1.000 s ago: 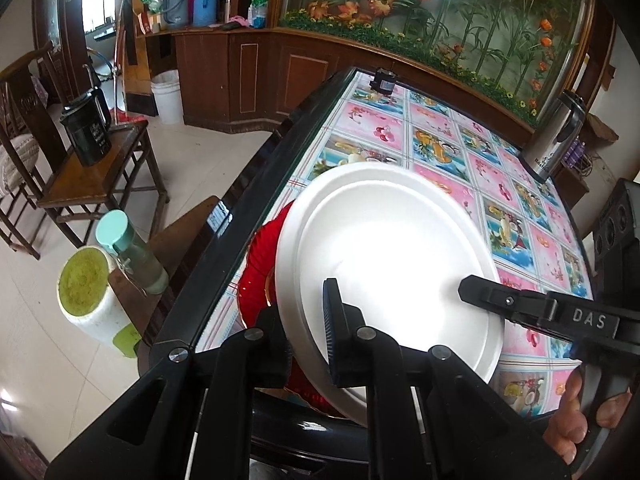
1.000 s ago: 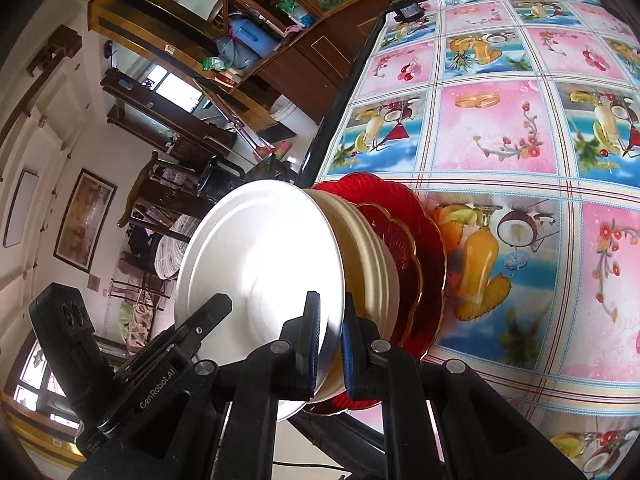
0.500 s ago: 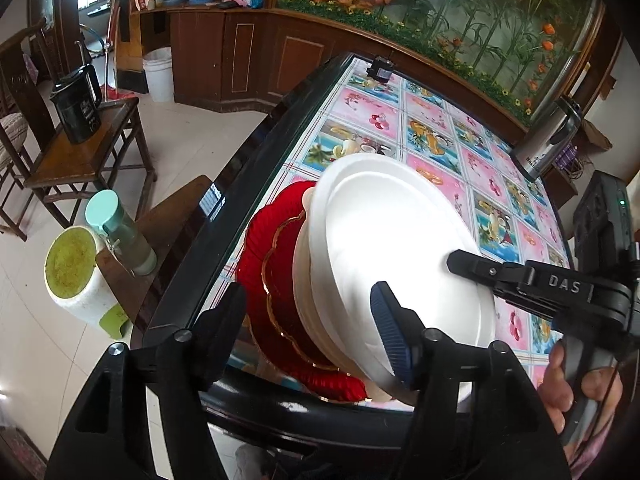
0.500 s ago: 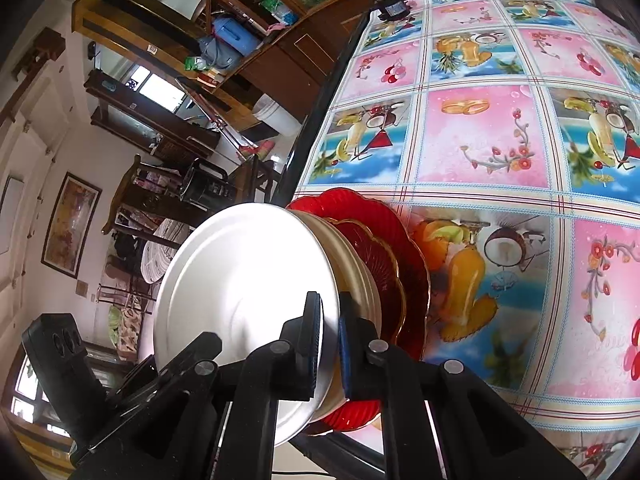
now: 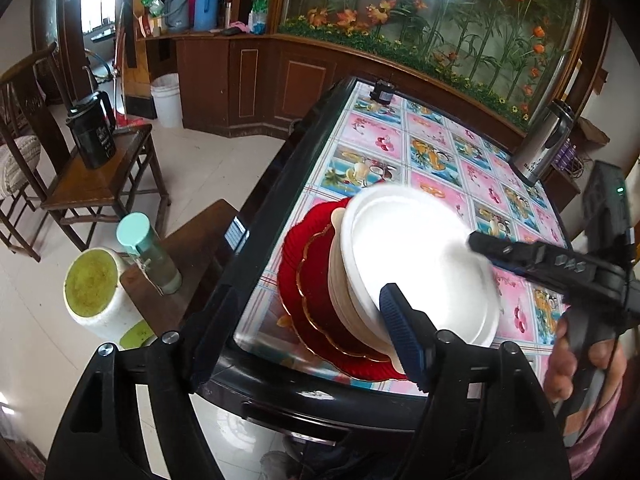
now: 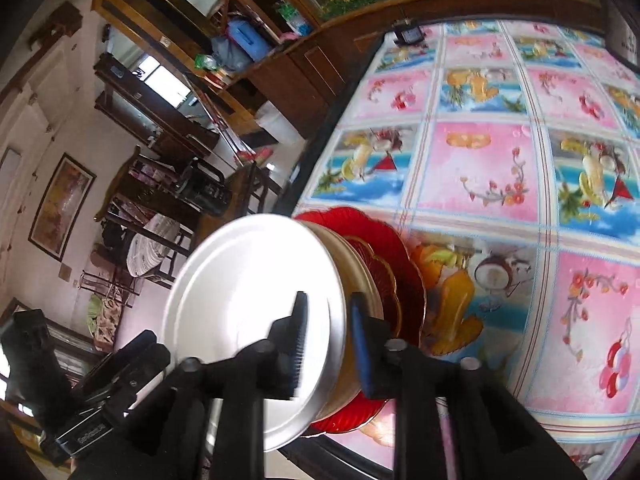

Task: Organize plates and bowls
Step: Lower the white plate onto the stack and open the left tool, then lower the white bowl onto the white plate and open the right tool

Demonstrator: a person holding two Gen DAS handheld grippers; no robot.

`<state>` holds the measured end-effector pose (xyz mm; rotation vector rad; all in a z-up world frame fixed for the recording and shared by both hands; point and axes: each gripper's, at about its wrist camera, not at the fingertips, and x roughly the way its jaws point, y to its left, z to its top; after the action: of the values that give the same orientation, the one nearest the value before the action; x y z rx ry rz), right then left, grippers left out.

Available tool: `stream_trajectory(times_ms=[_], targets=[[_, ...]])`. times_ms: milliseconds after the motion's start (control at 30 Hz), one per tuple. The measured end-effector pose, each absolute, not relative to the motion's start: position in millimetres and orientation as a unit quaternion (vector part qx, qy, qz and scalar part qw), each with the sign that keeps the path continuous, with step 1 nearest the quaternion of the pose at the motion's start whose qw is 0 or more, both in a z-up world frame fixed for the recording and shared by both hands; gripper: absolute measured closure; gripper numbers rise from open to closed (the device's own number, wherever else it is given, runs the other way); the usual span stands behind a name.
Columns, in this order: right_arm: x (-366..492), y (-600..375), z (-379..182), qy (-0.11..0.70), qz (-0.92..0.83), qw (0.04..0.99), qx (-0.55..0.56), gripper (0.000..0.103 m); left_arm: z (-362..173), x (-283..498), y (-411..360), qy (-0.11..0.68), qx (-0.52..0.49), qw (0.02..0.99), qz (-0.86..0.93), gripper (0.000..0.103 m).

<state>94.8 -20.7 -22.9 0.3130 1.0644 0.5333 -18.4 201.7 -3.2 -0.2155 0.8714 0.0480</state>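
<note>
A white plate [image 5: 416,264] tops a stack of cream plates [image 5: 340,276] and two red plates [image 5: 308,276] near the table's front left corner. The stack also shows in the right wrist view, with the white plate [image 6: 248,304] on top and the red plates [image 6: 384,256] below. My left gripper [image 5: 308,328] is open, pulled back over the table edge, holding nothing. My right gripper [image 6: 330,340] is open, its jaws straddling the white plate's rim without clamping it. It also shows in the left wrist view [image 5: 480,240] over the plate's right side.
The table [image 5: 440,148] has a fruit-patterned cloth and a black edge [image 5: 272,200]. A steel thermos [image 5: 544,144] stands at the far right, a small black device [image 5: 382,92] at the far end. Left of the table are a stool with a bottle [image 5: 148,252] and a white bucket [image 5: 96,296].
My left gripper opened, let go of the white plate and drew back. My right gripper, shut on the rim until a moment ago, has opened. The plate now rests on the stack.
</note>
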Motion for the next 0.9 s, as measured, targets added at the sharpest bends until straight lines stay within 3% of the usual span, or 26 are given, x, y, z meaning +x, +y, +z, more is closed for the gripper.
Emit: stream_trajectory(times_ms=[33,67,233,300,400,600,900], targets=[[92.9,-22.7,-18.8,0.493,0.252,0.820,0.146,0.057,-1.8,-19.3,200.9,0.417,-0.100,0.903,0.027,0.030],[91.7,-26.1,-14.7,0.484,0.254,0.824,0.148,0.055,1.2,-22.2,199.2,0.408,-0.093,0.908,0.036,0.030],[77.3,-44.2,1.3,0.437,0.282,0.840,0.156,0.054,16.1,-41.6,184.9,0.359,-0.068,0.930,0.048,0.029],[63.4,-50.8,7.2,0.404,0.290,0.856,0.141,0.054,16.9,-51.0,174.4,0.346,-0.059,0.936,0.045,0.021],[40.2,-58.2,11.7,0.359,0.295,0.877,0.121,0.047,12.3,-63.5,153.6,0.338,-0.036,0.939,0.050,0.021],[-6.9,-61.3,12.4,0.310,0.300,0.897,0.095,0.047,5.4,-87.2,125.9,0.338,-0.024,0.939,0.063,0.021],[-59.2,-63.1,3.0,0.305,0.318,0.892,0.101,0.047,5.3,-125.8,118.0,0.314,-0.047,0.940,0.125,0.021]])
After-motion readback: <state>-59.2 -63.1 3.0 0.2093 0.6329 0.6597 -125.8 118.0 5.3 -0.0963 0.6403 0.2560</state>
